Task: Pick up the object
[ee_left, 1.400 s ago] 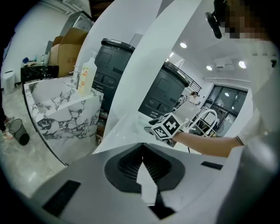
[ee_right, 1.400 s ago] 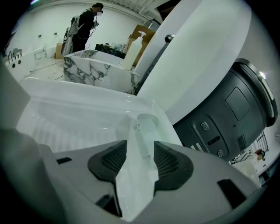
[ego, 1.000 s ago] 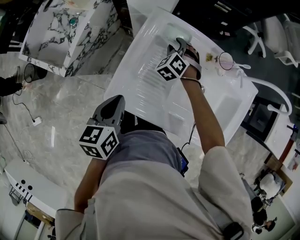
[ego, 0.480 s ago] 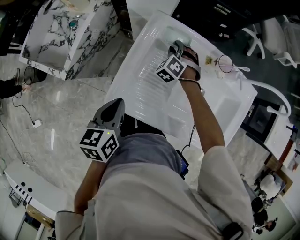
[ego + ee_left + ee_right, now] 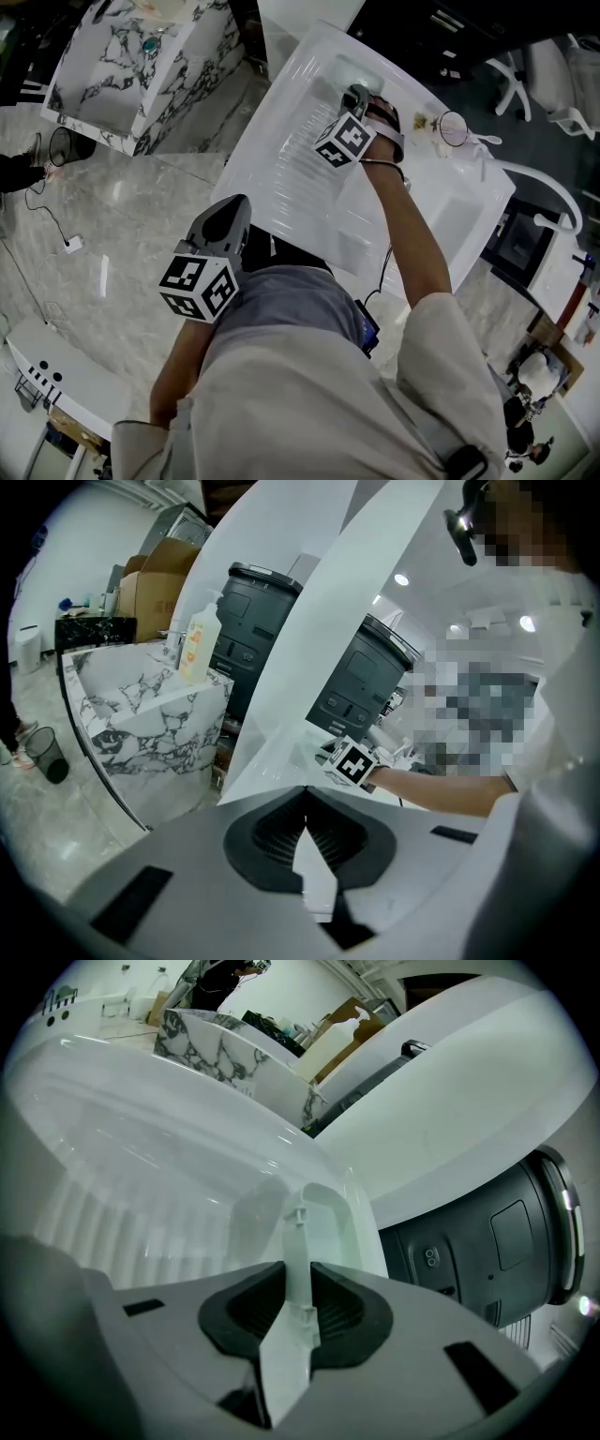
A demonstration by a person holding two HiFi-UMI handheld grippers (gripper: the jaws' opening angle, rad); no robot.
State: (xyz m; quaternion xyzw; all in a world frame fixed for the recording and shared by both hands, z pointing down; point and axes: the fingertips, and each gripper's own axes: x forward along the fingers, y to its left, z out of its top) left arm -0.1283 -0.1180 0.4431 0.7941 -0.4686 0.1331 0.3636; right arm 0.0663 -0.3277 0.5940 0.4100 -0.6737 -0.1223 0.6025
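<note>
My right gripper [image 5: 352,92] reaches to the far end of a white ribbed drainboard [image 5: 291,159]. There a pale rounded plastic object [image 5: 349,67] lies on it. In the right gripper view a thin upright white strip [image 5: 296,1251] of that object stands between the dark pads [image 5: 339,1309]. The jaws have just been closing and now press on the strip from both sides. My left gripper [image 5: 234,199] hangs low near the person's body, away from the drainboard. Its jaws meet at the tips with nothing between them [image 5: 306,822].
A marble-patterned counter [image 5: 122,75] stands to the left, with a bottle [image 5: 194,644] on it. A glass [image 5: 452,124] and a curved faucet [image 5: 553,192] sit at the sink's right end. Dark appliances [image 5: 487,1241] stand behind the drainboard.
The right gripper's marker cube has rolled a little at the far end of the drainboard. The left gripper has not moved.
</note>
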